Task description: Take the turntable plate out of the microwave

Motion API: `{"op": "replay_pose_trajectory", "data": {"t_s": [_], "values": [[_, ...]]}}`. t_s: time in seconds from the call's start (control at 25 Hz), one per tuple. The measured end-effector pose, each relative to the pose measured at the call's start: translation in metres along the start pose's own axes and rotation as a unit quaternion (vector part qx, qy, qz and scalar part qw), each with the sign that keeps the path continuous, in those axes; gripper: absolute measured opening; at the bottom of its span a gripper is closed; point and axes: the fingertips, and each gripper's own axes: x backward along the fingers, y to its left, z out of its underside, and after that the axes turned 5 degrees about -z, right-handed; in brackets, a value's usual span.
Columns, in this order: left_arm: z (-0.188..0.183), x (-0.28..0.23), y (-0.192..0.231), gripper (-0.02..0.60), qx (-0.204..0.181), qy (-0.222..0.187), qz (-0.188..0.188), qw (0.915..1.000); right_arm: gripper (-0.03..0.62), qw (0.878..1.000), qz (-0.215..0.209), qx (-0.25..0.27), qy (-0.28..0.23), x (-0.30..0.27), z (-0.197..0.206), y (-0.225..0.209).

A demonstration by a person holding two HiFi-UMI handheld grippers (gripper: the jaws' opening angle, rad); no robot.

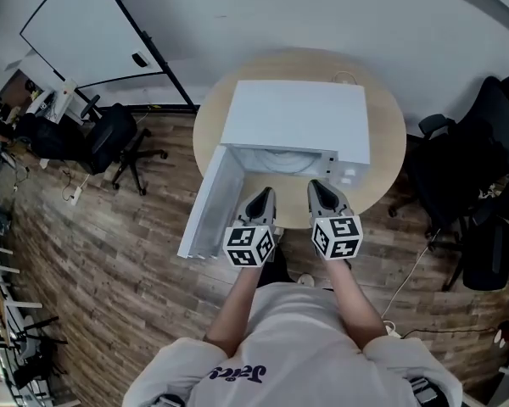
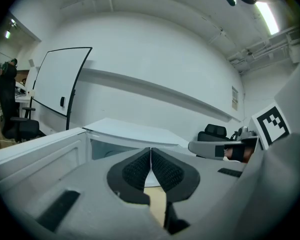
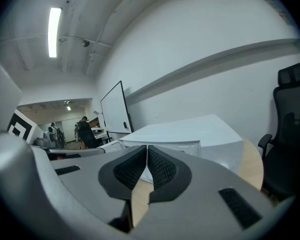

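A white microwave (image 1: 297, 117) stands on a round wooden table (image 1: 386, 168), and its door (image 1: 210, 210) hangs open to the left. Inside the cavity a pale curved shape shows, probably the turntable plate (image 1: 276, 161); most of it is hidden. My left gripper (image 1: 260, 195) and right gripper (image 1: 320, 187) hover side by side just in front of the opening, both shut and holding nothing. In the left gripper view the shut pads (image 2: 140, 170) point at the open cavity, with the door (image 2: 40, 151) at the left. In the right gripper view the right gripper (image 3: 147, 150) faces the microwave's front right corner (image 3: 190, 134).
Black office chairs stand at the left (image 1: 110, 138) and at the right (image 1: 467, 176) of the table. A whiteboard (image 1: 85, 32) leans by the far wall. People stand far off in the right gripper view (image 3: 85, 131). The floor is wood plank.
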Motion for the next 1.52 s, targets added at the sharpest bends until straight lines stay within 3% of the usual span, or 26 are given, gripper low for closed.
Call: {"op": "replay_pose_trajectory", "data": {"t_s": [0.2,0.4,0.8,1.0,1.24,1.36,1.52], "values": [[0.038,-0.023,0.02,0.02,0.01,0.046,0.008,0.9989,0.021,0.999,0.011,0.002,0.044,-0.023,0.029,-0.019],[0.069,-0.042,0.035,0.02,0.053,0.088,0.019,0.9945,0.021,0.997,0.025,-0.012,0.066,-0.037,0.045,-0.036],[0.129,-0.076,0.064,0.02,0.148,0.164,0.024,0.975,0.021,0.992,0.018,-0.038,0.121,-0.072,0.083,-0.04],[0.16,-0.097,0.07,0.021,0.232,0.19,0.025,0.9535,0.021,0.987,0.015,-0.05,0.15,-0.082,0.105,-0.042],[0.176,-0.128,0.075,0.033,0.331,0.187,0.034,0.9244,0.021,0.983,0.026,-0.059,0.172,-0.089,0.12,-0.05],[0.183,-0.144,0.077,0.107,0.396,0.187,0.043,0.8979,0.021,0.982,0.029,-0.062,0.179,-0.094,0.124,-0.051],[0.192,-0.161,0.082,0.144,0.479,0.183,0.046,0.8573,0.021,0.979,0.036,-0.069,0.187,-0.096,0.131,-0.055]]}}
